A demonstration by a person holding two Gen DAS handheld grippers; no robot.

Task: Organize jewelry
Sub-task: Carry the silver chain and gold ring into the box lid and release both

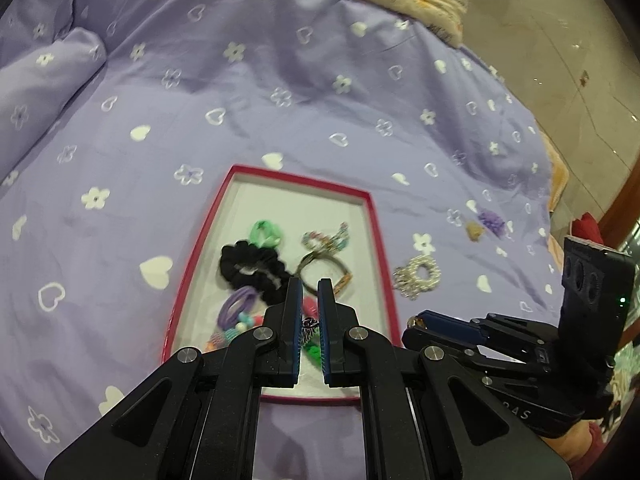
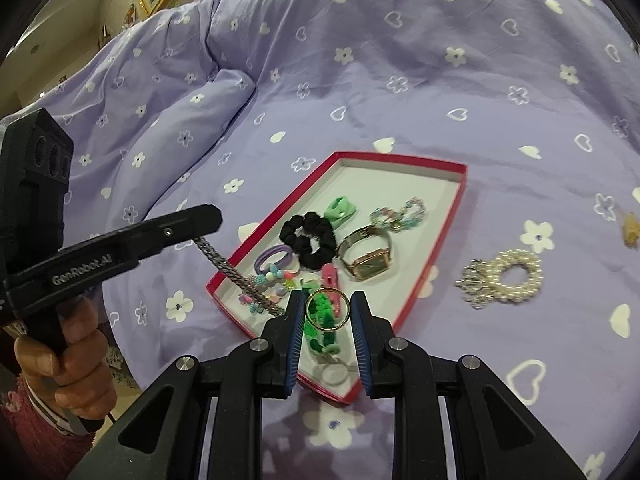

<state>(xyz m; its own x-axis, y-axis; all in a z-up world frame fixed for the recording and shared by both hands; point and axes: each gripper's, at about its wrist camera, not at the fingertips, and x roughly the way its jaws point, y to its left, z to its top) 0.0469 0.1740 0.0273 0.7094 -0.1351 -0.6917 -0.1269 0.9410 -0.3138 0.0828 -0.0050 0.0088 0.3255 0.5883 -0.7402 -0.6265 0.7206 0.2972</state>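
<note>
**Both grippers loaded above the red-rimmed tray**

A bed covered with a lilac bedspread [image 2: 400,100], printed with white hearts and flowers, is shown. A shallow tray [image 2: 404,160] with a red rim and white floor lies on it.

At the left of the right wrist view, the left gripper [image 2: 208,220] is seen, held by a hand [image 2: 68,360]. Its fingers are closed almost fully on one end of a braided metal chain [image 2: 236,276]. The chain hangs slanting down to the right, and its lower end is over the near left corner of the tray. In the left wrist view only a small dark part of it shows between the two blue pads.

Inside the tray, from left to right, the following are laid: a purple hair tie [image 2: 276,258] with coloured beads beside it, a black scrunchie [image 2: 308,240], a pale green tie [image 2: 340,208] at the far side, a pink clip [image 2: 330,274], a watch [image 2: 366,258] with a square face, and a beaded bracelet [image 2: 398,214].

The right gripper [image 2: 327,310] is positioned over the near end of the tray. Its fingers are partly open and are closed on a gold ring [image 2: 310,320], which is gripped edge to edge between the pads. A green item lies in the tray below it.

To the right of the tray, a pearl scrunchie [image 2: 508,276] lies on the bedspread. A small tan item [image 2: 631,230] lies further right.
</note>
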